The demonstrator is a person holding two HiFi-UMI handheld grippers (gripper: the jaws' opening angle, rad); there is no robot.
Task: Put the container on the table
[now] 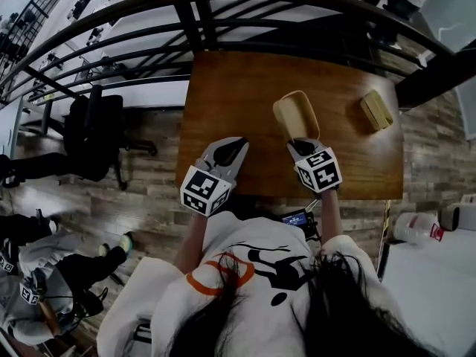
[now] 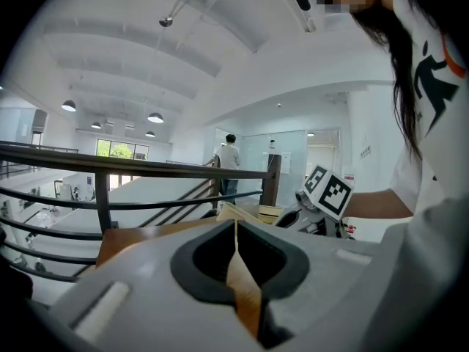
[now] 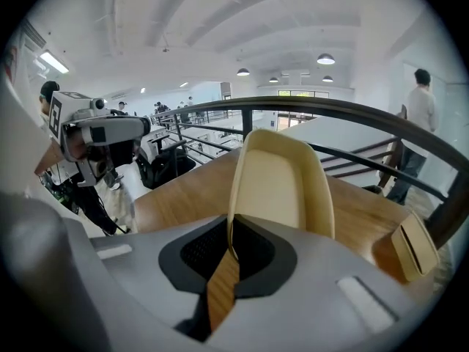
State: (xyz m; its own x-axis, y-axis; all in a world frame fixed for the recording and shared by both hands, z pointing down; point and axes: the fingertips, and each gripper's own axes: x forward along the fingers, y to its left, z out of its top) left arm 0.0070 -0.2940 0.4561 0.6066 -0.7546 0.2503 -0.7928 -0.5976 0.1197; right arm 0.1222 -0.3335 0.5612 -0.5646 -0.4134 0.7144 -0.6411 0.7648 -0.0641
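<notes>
A cream, scoop-shaped container [image 1: 296, 114] is over the brown wooden table [image 1: 238, 103], right of its middle. My right gripper [image 1: 301, 146] is shut on the container's near rim. In the right gripper view the rim runs down between the closed jaws, and the container [image 3: 282, 182] stretches away from my right gripper [image 3: 229, 246]. Whether its far end rests on the wood I cannot tell. My left gripper [image 1: 227, 155] hovers at the table's near edge to the left, shut and empty. In the left gripper view its jaws [image 2: 235, 229] meet on nothing.
A tan block [image 1: 376, 111] lies near the table's right edge and shows again as a tan block [image 3: 414, 244] in the right gripper view. A dark metal railing [image 1: 223, 6] curves behind the table. A black chair [image 1: 93, 129] stands on the floor to the left.
</notes>
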